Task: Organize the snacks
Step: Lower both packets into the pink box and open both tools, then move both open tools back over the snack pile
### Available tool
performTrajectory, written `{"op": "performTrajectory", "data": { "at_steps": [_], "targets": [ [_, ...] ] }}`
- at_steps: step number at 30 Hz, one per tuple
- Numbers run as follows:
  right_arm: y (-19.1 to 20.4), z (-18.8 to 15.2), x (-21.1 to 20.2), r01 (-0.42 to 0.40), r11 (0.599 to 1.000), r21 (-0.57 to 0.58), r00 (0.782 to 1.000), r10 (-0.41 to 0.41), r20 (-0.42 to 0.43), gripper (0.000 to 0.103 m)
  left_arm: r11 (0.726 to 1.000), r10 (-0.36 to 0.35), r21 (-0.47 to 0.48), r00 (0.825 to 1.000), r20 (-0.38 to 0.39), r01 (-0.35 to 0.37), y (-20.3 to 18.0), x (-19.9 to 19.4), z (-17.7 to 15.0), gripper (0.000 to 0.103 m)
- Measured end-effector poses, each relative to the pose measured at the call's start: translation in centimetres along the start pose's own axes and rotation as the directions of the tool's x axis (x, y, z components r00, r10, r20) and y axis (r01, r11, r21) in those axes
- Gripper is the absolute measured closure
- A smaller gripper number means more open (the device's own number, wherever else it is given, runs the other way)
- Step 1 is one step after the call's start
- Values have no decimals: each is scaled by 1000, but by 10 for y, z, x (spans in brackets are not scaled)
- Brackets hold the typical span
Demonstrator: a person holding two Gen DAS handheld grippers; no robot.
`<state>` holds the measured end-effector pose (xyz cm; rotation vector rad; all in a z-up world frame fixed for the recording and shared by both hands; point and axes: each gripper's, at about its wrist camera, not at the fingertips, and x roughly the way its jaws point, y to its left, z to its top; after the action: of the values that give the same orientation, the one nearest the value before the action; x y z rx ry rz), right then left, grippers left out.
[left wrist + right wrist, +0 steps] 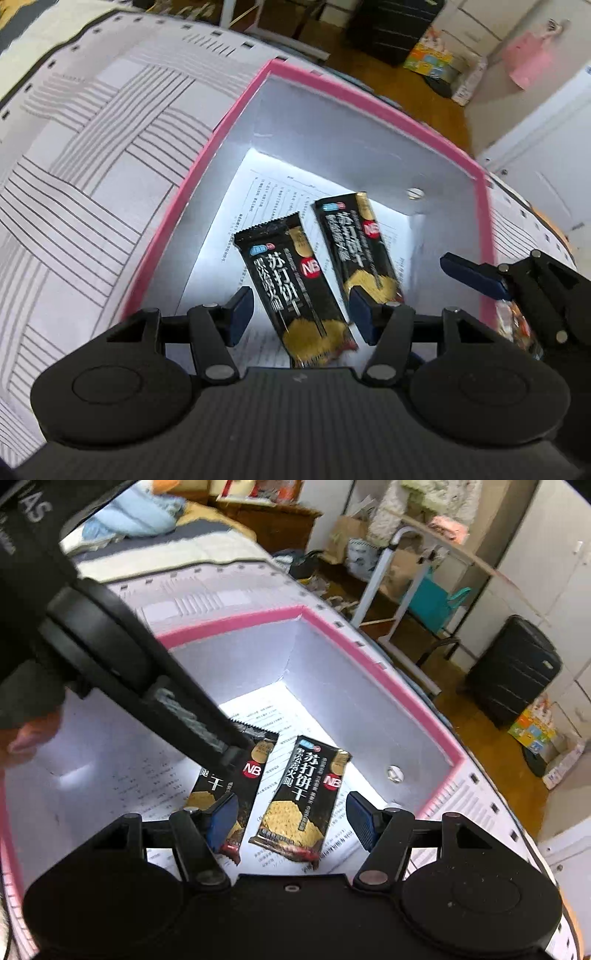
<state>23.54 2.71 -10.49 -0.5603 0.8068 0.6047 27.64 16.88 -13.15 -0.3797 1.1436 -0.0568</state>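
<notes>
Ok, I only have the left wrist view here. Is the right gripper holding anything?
Observer: No. The right wrist view shows the right gripper open, nothing between its fingers.
Operator: My own finger hides the right cracker packet's lower end.
Observer: The right cracker packet shows whole there, lying flat on the printed paper in the pink-rimmed box.
Operator: Where is my left gripper?
Observer: The left gripper reaches over the left cracker packet, covering its upper part.
</notes>
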Motion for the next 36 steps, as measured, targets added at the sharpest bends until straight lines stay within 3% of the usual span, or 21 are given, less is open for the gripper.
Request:
{"op": "performTrajectory", "data": {
  "at_steps": [6, 13, 18, 22, 26, 31, 34, 36],
  "targets": [
    [-4, -17, -45, 46, 993, 111, 995, -55, 78, 33, 996, 28, 84, 994, 101, -37, -11, -54, -23, 45],
    [-16, -35, -108, 35, 966, 256, 991, -67, 120, 32, 985, -19, 174, 988, 155, -9, -31, -100, -47, 43],
    [-38, -45, -147, -18, 937, 348, 995, -17, 96, 30, 950, -100, 310, 983, 152, 48, -68, -132, -58, 42],
    [-56, -73, -173, -37, 904, 426, 998, 10, 67, 29, 913, -135, 403, 977, 166, 58, -97, -153, -72, 38],
    [-66, -115, -190, -12, 859, 511, 999, -9, 38, 26, 873, -153, 483, 977, 149, 63, -123, -149, -93, 37],
    [-69, -169, -195, 44, 816, 576, 999, -46, -11, 25, 855, -123, 516, 986, 111, 48, -154, -120, -116, 37],
    [-67, -193, -187, 43, 812, 582, 999, -25, -39, 26, 875, -173, 466, 984, 52, 129, -167, -101, -116, 39],
    [-67, -200, -174, -14, 816, 578, 998, 49, -45, 33, 896, -165, 423, 986, 34, 135, -174, -86, -108, 41]
  ]
}}
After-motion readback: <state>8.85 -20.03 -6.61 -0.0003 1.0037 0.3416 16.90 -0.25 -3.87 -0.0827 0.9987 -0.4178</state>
